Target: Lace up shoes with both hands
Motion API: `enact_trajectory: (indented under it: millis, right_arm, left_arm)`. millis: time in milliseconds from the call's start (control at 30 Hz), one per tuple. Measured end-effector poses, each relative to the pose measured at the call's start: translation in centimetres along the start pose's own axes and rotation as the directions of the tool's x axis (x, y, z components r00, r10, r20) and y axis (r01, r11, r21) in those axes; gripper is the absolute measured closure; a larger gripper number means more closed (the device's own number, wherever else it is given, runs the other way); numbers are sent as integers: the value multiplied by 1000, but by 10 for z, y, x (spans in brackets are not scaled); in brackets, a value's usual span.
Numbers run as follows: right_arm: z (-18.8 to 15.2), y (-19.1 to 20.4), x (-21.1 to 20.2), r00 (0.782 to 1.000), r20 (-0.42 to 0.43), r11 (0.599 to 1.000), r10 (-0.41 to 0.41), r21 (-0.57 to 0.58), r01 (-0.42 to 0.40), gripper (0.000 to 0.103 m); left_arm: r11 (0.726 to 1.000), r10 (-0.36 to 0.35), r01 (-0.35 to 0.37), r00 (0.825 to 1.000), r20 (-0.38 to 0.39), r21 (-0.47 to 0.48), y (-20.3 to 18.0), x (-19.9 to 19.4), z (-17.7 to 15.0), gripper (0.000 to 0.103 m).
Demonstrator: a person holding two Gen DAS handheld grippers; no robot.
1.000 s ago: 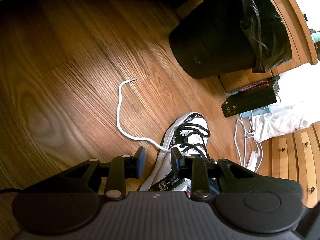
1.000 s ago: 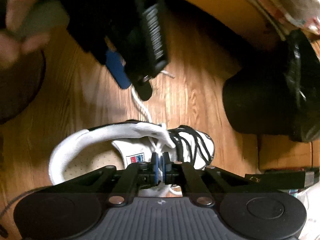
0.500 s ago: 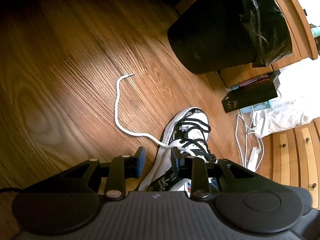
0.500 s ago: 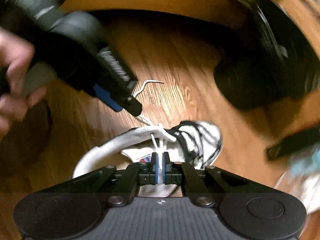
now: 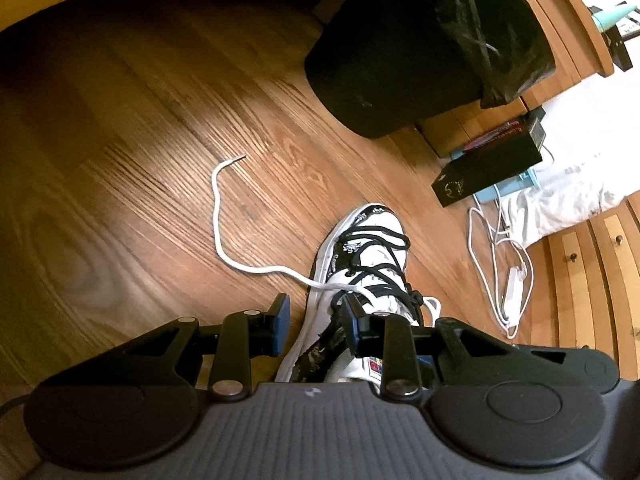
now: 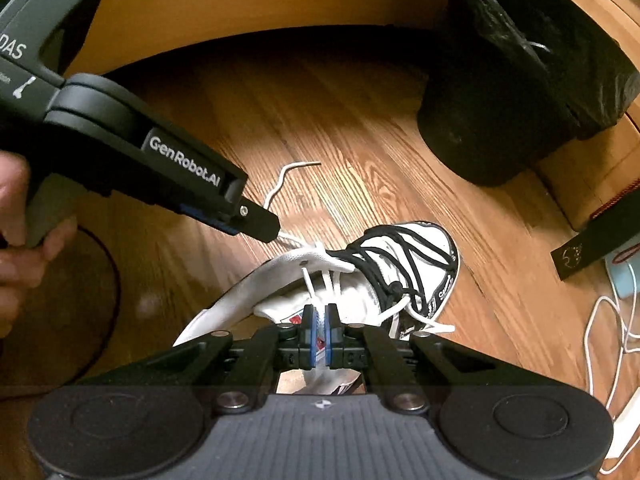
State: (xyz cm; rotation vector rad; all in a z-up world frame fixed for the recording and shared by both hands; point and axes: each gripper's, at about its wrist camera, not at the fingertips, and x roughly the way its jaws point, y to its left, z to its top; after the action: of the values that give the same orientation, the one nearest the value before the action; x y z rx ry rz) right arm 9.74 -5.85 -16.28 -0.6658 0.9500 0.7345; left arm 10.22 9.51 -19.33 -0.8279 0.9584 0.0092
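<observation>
Wood floor [image 5: 120, 184] spreads out ahead of the claw, grain running slantwise. Far ahead and to the right sits a black bin [image 5: 420, 52] with a glossy black liner, backed against a wooden cabinet [image 5: 560, 32]. Right of the claw, a black box [image 5: 484, 172] lies on something light blue, with white cables [image 5: 500, 276] looping over the boards beside white cloth [image 5: 568, 200]

One shoe [image 5: 360, 276] stands on the wood floor, threaded with one black lace [image 6: 404, 256] and one white lace [image 5: 224, 216]. Two grippers are in view: the left gripper [image 5: 316, 320] and the right gripper [image 6: 320, 332]. One hand [image 6: 20, 236] shows at the left. Far right stands one black bin [image 5: 420, 48]; near it, one black box [image 5: 488, 172] and one white cable [image 5: 500, 264]
</observation>
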Motion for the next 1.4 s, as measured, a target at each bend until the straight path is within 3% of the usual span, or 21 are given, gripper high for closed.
enact_trajectory:
  millis: [133,600,1033,1167,1400]
  right_arm:
    - [4,-3,1,1000,8,999,18,38,-18,99]
    - [3,5,16,999,-32,1000,10,9,-10,99]
    - [10,8,8,1000,21,1000,0,4,0,103]
    - [9,9,4,999,25,999,29,-42,-28,101]
    - [6,37,8,995,23,959,-101,-263,103,89]
  left_arm:
    - [1000,-2,2,1000,-3,-9,2,1,0,72]
    - [1000,-13,12,1000,-11,-25,4,4,-1,72]
    - [999,-14,13,1000,-6,-37,5,2,0,72]
    - [999,-14,13,1000,-7,-38,6,3,0,72]
    - [999,-14,14,1000,-7,-35,6,2,0,72]
